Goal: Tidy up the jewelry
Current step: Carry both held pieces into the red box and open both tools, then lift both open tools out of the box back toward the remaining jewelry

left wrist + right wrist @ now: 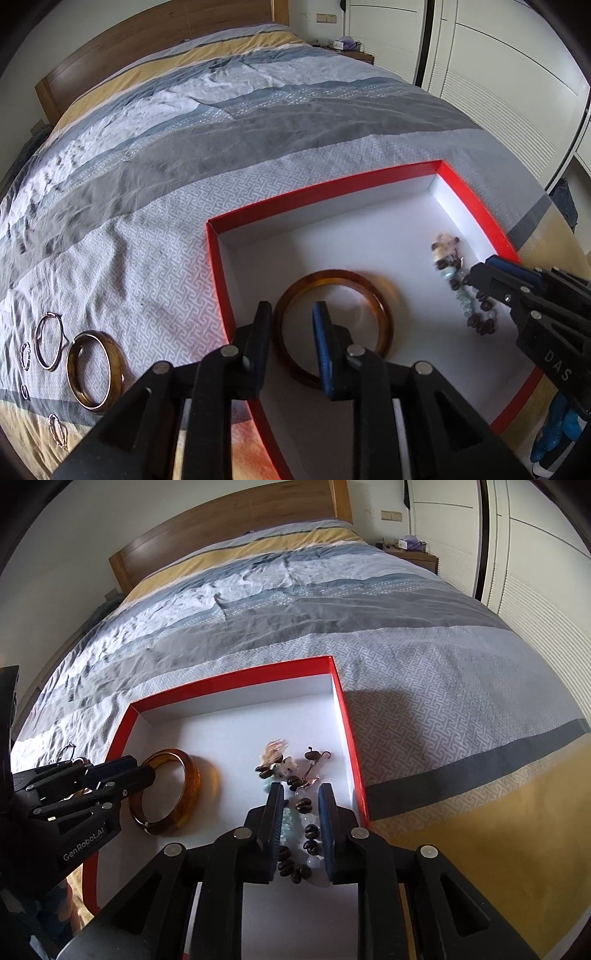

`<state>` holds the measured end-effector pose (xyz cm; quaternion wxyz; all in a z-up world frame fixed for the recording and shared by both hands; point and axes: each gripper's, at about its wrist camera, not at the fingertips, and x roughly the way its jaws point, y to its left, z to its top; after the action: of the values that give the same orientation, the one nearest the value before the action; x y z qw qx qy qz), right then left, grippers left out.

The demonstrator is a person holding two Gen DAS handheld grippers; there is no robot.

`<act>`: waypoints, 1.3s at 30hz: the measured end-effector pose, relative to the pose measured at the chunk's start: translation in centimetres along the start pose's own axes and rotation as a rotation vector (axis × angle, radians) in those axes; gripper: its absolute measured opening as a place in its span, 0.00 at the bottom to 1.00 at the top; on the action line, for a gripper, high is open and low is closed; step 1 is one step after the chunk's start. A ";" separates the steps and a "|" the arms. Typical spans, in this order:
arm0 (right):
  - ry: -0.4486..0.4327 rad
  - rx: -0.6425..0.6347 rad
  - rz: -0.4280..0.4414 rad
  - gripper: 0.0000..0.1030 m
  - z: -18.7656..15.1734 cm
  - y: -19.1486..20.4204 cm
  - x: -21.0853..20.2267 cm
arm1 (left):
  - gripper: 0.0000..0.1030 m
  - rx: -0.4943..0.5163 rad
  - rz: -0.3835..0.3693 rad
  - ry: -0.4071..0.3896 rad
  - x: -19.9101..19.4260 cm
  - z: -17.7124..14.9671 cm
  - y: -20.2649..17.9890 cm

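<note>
A red box with a white inside [218,254] [347,716] lies on the bed. An amber bangle [384,314] [192,775] lies in it, slightly blurred. My left gripper [293,308] [142,771] is open just above the bangle's near rim, holding nothing. A beaded bracelet with brown and pale beads [458,280] [306,834] lies in the box's right part. My right gripper [301,790] [471,275] is open with its fingers on either side of the beads. A small brown hook-shaped piece [314,755] lies beside the beads.
On the bedspread left of the box lie a second amber bangle [79,384], a thin metal hoop [48,345] and several small earrings [25,354]. A wooden headboard [229,520] and white wardrobe doors [491,74] bound the bed.
</note>
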<state>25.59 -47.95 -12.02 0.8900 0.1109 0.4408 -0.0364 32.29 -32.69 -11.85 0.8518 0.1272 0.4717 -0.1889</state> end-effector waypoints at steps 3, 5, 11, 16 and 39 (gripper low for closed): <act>-0.020 0.005 -0.002 0.26 0.1 0.0 -1.5 | 0.30 0.007 -0.004 -0.034 -1.8 0.0 -0.1; -0.031 0.007 -0.004 0.27 0.0 0.2 -2.8 | 0.30 0.000 -0.012 -0.057 -3.4 0.1 0.2; -0.081 0.018 0.031 0.28 -0.5 1.9 -8.1 | 0.30 -0.019 0.004 -0.146 -10.9 -1.0 3.2; -0.127 0.011 0.095 0.28 -1.6 5.1 -12.7 | 0.30 -0.026 0.072 -0.177 -17.7 -3.6 7.1; -0.338 -0.167 0.276 0.43 -9.6 19.4 -31.5 | 0.35 -0.233 0.250 -0.405 -41.3 -19.0 17.6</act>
<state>2.11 -27.93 10.54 0.9537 0.0885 0.2676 0.1044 5.73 -1.10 14.03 0.9545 0.0451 0.2908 -0.0481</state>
